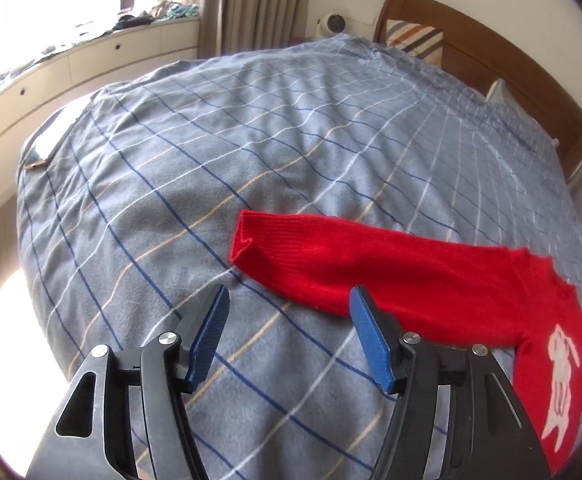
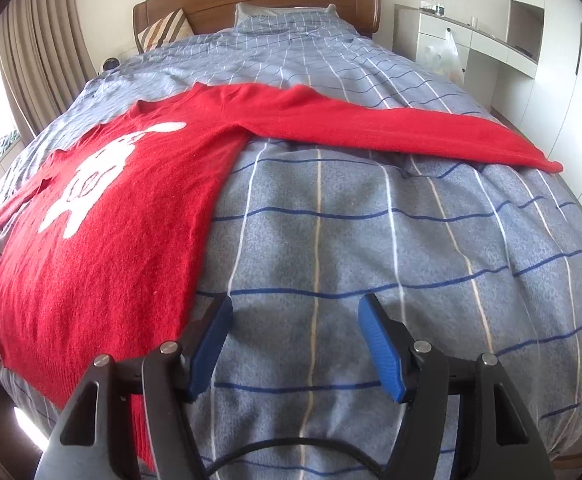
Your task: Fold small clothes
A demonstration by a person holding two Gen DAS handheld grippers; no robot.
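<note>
A red knit sweater [image 2: 139,200] with a white rabbit figure lies flat on the bed, both sleeves spread out. In the left wrist view one sleeve [image 1: 371,260] stretches left, its cuff just beyond my left gripper [image 1: 289,300], which is open and empty above the bedspread. In the right wrist view the other sleeve [image 2: 411,132] runs to the right. My right gripper [image 2: 295,306] is open and empty, hovering beside the sweater's lower right edge.
The bed has a grey-blue checked bedspread [image 2: 371,240] and a wooden headboard [image 2: 259,4] with pillows. A window bench with drawers [image 1: 71,64] stands past the bed's far side. White cabinets [image 2: 491,40] stand to the right.
</note>
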